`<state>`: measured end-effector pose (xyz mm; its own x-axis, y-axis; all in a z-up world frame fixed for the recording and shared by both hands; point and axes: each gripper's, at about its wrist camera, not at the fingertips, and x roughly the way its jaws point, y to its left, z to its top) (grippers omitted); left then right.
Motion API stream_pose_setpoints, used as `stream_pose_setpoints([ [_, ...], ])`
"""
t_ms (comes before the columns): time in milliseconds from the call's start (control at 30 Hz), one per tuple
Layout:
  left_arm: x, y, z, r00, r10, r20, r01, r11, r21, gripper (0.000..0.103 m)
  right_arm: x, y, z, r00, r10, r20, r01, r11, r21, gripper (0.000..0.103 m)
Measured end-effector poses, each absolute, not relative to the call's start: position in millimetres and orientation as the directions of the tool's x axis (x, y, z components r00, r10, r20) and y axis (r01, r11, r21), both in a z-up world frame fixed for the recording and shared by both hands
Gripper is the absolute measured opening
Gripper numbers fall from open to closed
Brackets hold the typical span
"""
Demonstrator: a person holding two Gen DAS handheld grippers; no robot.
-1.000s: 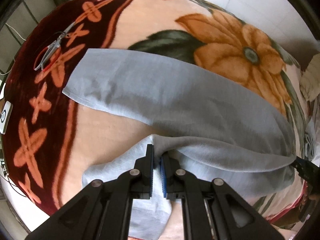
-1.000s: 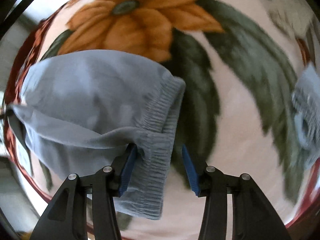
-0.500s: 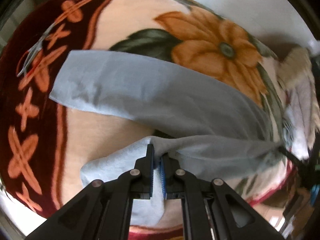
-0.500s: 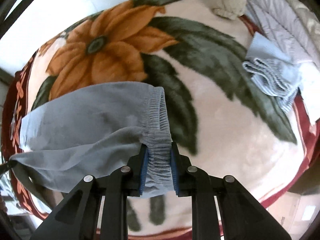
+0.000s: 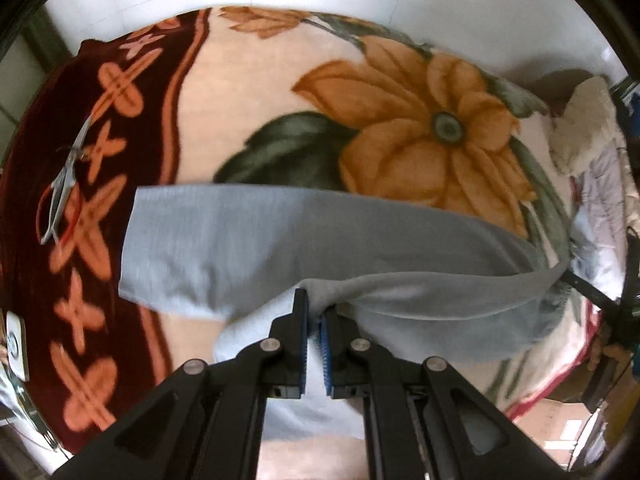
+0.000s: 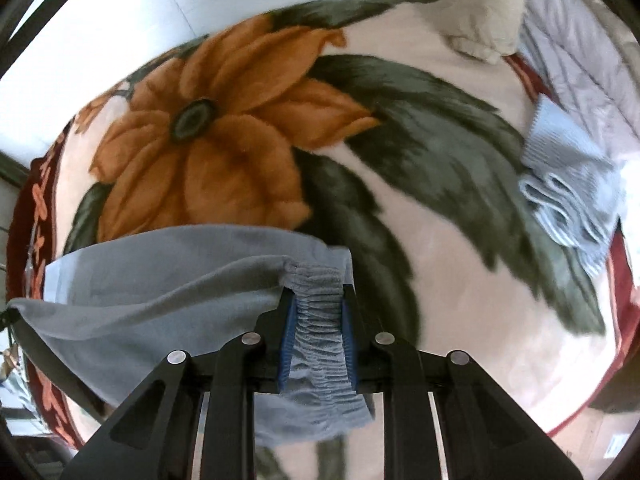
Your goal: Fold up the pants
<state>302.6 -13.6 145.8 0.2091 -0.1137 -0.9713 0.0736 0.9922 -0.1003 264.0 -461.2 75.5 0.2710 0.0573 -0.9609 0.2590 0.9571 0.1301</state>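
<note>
Light grey pants lie across a floral blanket on a bed, one leg stretched flat to the left. My left gripper is shut on a fold of the pants' near leg and holds it lifted. My right gripper is shut on the gathered elastic waistband and holds it raised off the blanket. The cloth stretches taut between the two grippers. The right gripper's dark arm shows at the right edge of the left wrist view.
Scissors lie on the blanket's dark red border at the left. A folded light blue garment lies at the right edge of the bed, with a cream pillow and a pale quilt beyond it.
My right gripper closed on the waistband and lifted it. Both grippers have risen and pulled the held edge of the pants up and back from the blanket.
</note>
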Motion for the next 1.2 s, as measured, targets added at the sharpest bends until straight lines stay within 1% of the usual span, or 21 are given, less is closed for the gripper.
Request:
stream_pose_setpoints([
  [67, 322.7, -19.0, 122.3, 0.190, -0.075, -0.979, 0.092, 0.994, -0.059, 0.006, 275.9, -462.6, 55.4, 0.235, 0.042, -0.971, 0.263, 0.959, 0.105, 0.021],
  [200, 351.7, -25.0, 80.3, 0.153, -0.053, -0.987, 0.085, 0.996, -0.040, 0.006, 284.5, -462.9, 32.8, 0.182, 0.028, -0.983, 0.273, 0.959, 0.078, 0.022],
  [233, 356.5, -26.7, 72.3, 0.149, -0.041, -0.988, 0.087, 0.996, -0.028, 0.008, 285.0, -462.6, 30.8, 0.177, 0.027, -0.984, 0.281, 0.957, 0.077, 0.024],
  [267, 359.3, -27.8, 67.3, 0.145, -0.032, -0.989, 0.086, 0.996, -0.020, 0.013, 285.0, -462.1, 30.9, 0.174, 0.025, -0.984, 0.288, 0.955, 0.075, 0.026],
  [333, 362.0, -27.8, 59.6, 0.134, -0.027, -0.991, 0.077, 0.997, -0.017, 0.016, 284.1, -461.3, 33.6, 0.167, 0.009, -0.986, 0.301, 0.952, 0.060, 0.031],
  [400, 362.4, -24.7, 57.3, 0.131, -0.031, -0.991, 0.058, 0.998, -0.024, 0.024, 282.5, -460.1, 39.4, 0.165, -0.005, -0.986, 0.313, 0.949, 0.048, 0.032],
  [467, 360.4, -21.4, 60.6, 0.139, -0.038, -0.990, 0.046, 0.998, -0.032, 0.037, 279.5, -458.5, 47.8, 0.172, -0.022, -0.985, 0.324, 0.945, 0.035, 0.032],
  [600, 354.7, -16.7, 72.8, 0.143, -0.074, -0.987, 0.049, 0.997, -0.067, 0.049, 269.9, -450.9, 68.2, 0.208, -0.036, -0.977, 0.340, 0.940, 0.038, 0.032],
  [667, 349.9, -15.6, 79.5, 0.146, -0.089, -0.985, 0.060, 0.995, -0.081, 0.058, 265.4, -445.7, 77.8, 0.223, -0.042, -0.974, 0.348, 0.937, 0.039, 0.032],
  [800, 337.9, -10.5, 85.9, 0.132, -0.110, -0.985, 0.047, 0.993, -0.104, 0.059, 252.4, -422.5, 88.0, 0.234, 0.003, -0.972, 0.359, 0.929, 0.089, 0.032],
  [1000, 307.2, -6.3, 94.3, 0.111, -0.139, -0.984, 0.007, 0.990, -0.140, 0.059, 237.6, -367.6, 90.6, 0.218, 0.072, -0.973, 0.271, 0.954, 0.132, 0.032],
  [1200, 279.9, -7.7, 97.9, 0.100, -0.153, -0.983, -0.039, 0.987, -0.157, 0.059, 227.9, -324.0, 81.4, 0.203, 0.140, -0.969, 0.205, 0.962, 0.182, 0.032],
])
